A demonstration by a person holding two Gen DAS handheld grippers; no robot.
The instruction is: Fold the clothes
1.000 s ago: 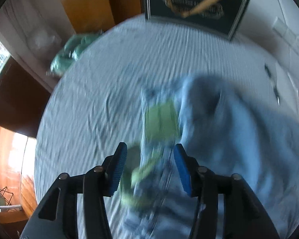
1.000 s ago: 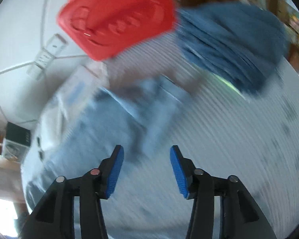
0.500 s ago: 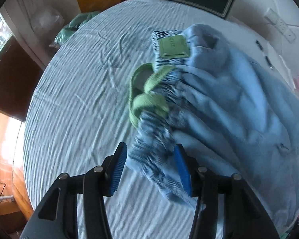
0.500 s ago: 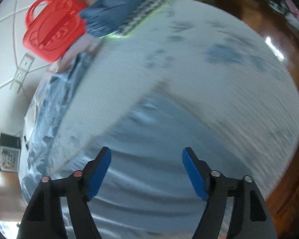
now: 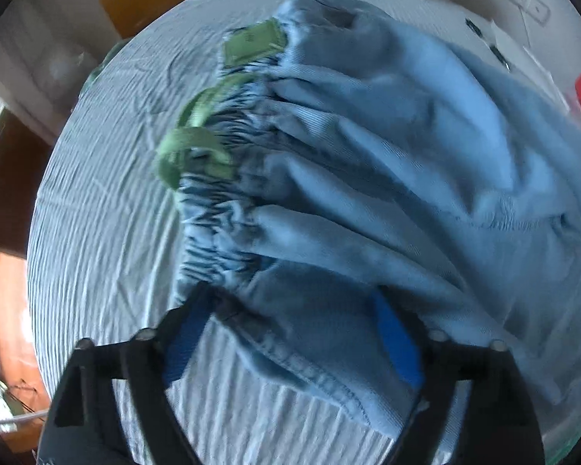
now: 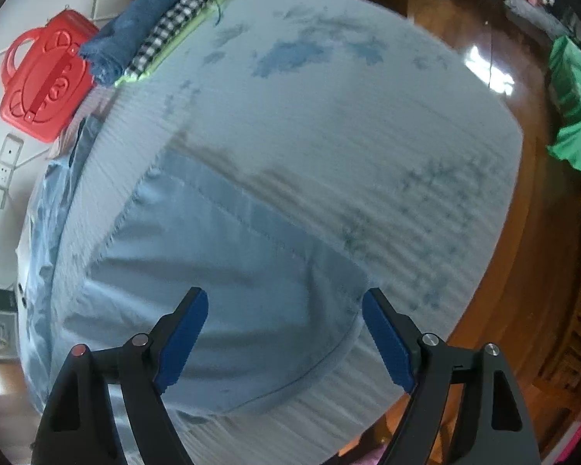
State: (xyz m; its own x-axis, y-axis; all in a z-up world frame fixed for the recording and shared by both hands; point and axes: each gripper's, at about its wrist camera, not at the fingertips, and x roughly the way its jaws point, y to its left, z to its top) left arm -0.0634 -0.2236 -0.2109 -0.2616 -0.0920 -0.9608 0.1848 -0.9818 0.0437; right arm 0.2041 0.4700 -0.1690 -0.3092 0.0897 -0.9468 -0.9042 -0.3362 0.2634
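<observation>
Light blue pants [image 5: 387, 162] with a gathered waistband, green drawstring [image 5: 189, 155] and green label [image 5: 251, 42] lie crumpled on the striped bed cover [image 5: 108, 193]. My left gripper [image 5: 290, 333] is open, its fingers astride the waistband corner, cloth draped between them. In the right wrist view a flat end of the same blue cloth [image 6: 220, 271] lies on the bed. My right gripper [image 6: 284, 333] is open wide, just over its rounded hem.
A stack of folded clothes [image 6: 155, 35] sits at the bed's far corner beside a red plastic stool [image 6: 42, 85]. A power strip [image 6: 4, 170] lies on the white floor. A green cloth [image 6: 573, 108] lies on the wooden floor at right.
My left gripper has moved forward over the waistband and opened wider around the cloth. My right gripper has swung and dropped down to the pants' hem.
</observation>
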